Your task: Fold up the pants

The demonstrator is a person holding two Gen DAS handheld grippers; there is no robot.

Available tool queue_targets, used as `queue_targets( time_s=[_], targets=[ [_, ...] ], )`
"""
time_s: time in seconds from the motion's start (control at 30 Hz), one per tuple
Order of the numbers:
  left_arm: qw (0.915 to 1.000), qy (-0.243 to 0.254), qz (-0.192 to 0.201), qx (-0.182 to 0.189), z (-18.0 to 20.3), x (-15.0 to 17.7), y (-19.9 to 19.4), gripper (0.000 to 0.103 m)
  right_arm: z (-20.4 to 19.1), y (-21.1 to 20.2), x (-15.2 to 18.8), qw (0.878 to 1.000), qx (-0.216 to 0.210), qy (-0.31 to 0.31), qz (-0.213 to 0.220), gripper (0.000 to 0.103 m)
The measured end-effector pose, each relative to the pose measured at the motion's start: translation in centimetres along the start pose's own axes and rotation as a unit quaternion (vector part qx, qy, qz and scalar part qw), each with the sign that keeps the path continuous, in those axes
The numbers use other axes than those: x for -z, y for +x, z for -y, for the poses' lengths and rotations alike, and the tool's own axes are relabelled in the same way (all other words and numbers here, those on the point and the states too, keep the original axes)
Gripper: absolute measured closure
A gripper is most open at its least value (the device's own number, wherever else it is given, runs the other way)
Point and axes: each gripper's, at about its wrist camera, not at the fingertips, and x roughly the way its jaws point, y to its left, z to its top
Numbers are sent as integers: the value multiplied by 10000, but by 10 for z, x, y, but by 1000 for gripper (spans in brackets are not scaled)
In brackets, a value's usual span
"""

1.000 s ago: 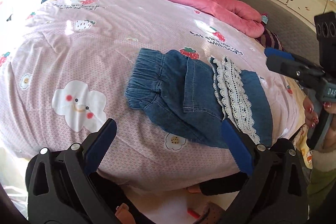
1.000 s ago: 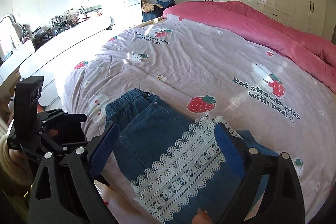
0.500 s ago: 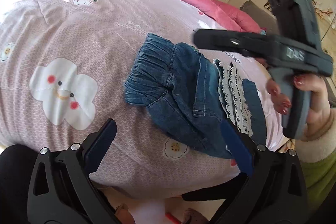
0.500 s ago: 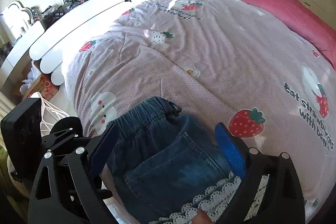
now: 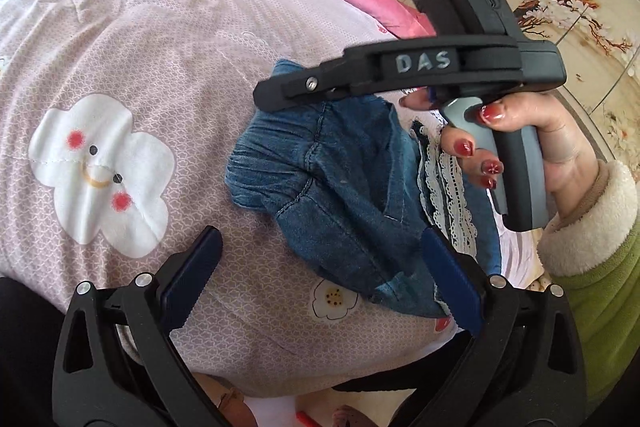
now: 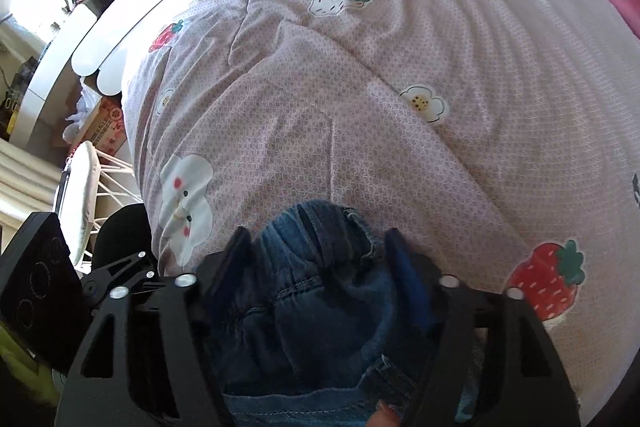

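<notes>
We see the pants (image 5: 340,195) lying folded near the edge of the quilt (image 5: 140,47). Our right gripper (image 6: 318,259) points steeply down over the gathered waistband (image 6: 320,227), its jaws closing with the denim between them, not yet pinching. Our left gripper (image 5: 320,275) hangs spread wide, empty, before the pants.

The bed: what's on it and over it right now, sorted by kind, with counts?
Blue denim pants with white lace trim: 1
Pink strawberry-print quilts: 1
Black two-finger grippers: 2, left gripper, right gripper, jaws closing around the waistband
Total: 4
</notes>
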Motion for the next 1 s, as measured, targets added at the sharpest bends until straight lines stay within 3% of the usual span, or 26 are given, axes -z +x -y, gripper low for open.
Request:
queue_targets(
  time_s=[0.13,0.27,0.37,0.4,0.47,0.53,0.67,1.0],
  targets=[
    [9999,-103,13,69,-5,-2,2,10,3,-16,6,9996,-156,28,233,65],
    [9995,-242,38,182,-9,-7,3,10,9,-52,19,9957,-604,89,695,69],
    [9981,-433,18,432,-13,-14,5,11,6,-70,26,9938,-689,-40,875,69],
    [9971,-495,-4,575,-14,-17,6,14,5,-75,29,9933,-687,-81,925,69],
    [9932,-670,-97,942,-16,-21,10,35,1,-84,32,9923,-695,-125,1015,69],
    [9913,-720,-109,1096,-14,-24,11,46,-1,-93,35,9915,-637,-157,1120,69],
    [9917,-553,-23,1160,-1,-28,3,65,1,-106,45,9900,-570,-118,1283,69],
    [9958,475,130,768,68,-35,-7,65,23,-153,93,9824,-524,46,1790,69]
  ],
)
